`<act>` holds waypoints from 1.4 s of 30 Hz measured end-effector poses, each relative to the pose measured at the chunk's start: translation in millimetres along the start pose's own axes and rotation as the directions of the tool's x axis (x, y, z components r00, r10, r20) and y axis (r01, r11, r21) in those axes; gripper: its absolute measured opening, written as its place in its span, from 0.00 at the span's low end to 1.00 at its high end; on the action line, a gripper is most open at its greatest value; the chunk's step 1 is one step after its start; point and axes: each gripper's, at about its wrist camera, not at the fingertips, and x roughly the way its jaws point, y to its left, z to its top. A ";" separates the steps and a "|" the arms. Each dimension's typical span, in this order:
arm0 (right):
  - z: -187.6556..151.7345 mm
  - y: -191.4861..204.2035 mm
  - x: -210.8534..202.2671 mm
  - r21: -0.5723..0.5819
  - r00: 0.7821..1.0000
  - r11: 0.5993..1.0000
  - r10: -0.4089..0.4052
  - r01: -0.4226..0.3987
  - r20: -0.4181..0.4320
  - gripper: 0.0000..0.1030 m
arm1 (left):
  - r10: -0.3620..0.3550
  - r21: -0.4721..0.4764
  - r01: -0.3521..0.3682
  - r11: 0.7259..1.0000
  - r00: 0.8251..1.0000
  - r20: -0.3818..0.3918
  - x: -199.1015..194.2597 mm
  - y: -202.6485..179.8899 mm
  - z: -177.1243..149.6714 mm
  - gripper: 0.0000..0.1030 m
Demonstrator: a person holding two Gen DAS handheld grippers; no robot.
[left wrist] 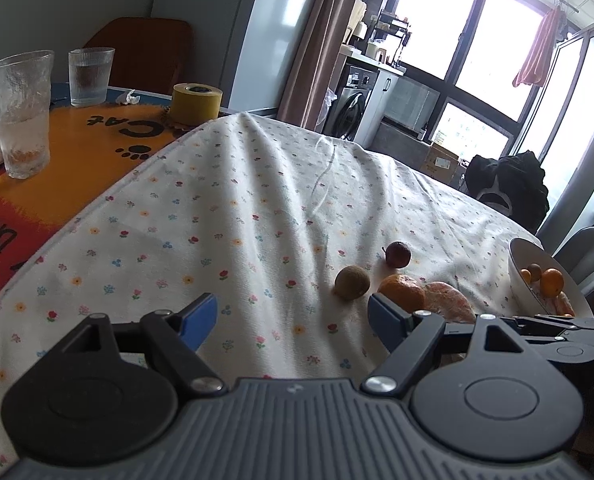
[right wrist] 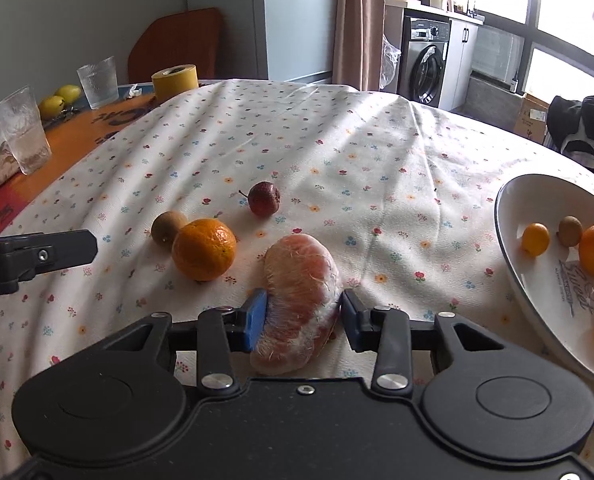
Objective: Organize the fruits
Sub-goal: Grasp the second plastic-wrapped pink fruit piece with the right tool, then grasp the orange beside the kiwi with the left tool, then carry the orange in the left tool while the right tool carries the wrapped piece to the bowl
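Note:
A peeled pink citrus segment (right wrist: 301,280) lies on the flowered cloth (right wrist: 337,140), and my right gripper (right wrist: 303,316) is shut on it, one pad against each side. An orange (right wrist: 204,249), a kiwi (right wrist: 167,227) and a dark red fruit (right wrist: 264,198) lie to its left. The white bowl (right wrist: 515,248) at the right holds several small oranges, a kiwi and a pink piece. My left gripper (left wrist: 293,320) hangs open over bare cloth, with the orange (left wrist: 403,290) and kiwi (left wrist: 351,282) just beyond its right finger. One of its fingers (right wrist: 69,249) shows at the left of the right wrist view.
Beyond the cloth's left edge, an orange mat (left wrist: 77,152) carries two glasses (left wrist: 21,112) (left wrist: 90,76), a yellow tape roll (left wrist: 196,103), two lemons (right wrist: 59,100) and a tissue pack. A brown chair back (left wrist: 145,52) stands behind. Dark clothing (left wrist: 509,184) hangs past the far right edge.

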 end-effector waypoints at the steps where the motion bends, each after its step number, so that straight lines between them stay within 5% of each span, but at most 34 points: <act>1: -0.8 -0.9 -0.6 0.000 1.000 1.000 0.003 -0.003 0.003 0.37 | 0.000 0.000 0.000 1.000 1.000 -0.002 1.1 -1.1 0.0 0.79; 22: -9.2 -46.3 -29.8 0.102 0.996 0.994 0.026 -0.035 0.090 0.36 | -0.036 0.092 0.036 0.995 0.999 -0.004 18.5 -55.8 3.0 0.78; 34: -8.8 -73.4 -52.6 0.144 0.988 0.989 0.009 -0.031 0.153 0.36 | -0.029 0.122 0.033 0.992 0.999 -0.034 39.6 -81.6 3.8 0.61; 42: -14.2 -98.6 -66.5 0.191 0.982 0.981 -0.017 -0.020 0.188 0.36 | 0.006 0.101 0.000 0.995 0.998 -0.063 52.3 -87.1 -1.5 0.35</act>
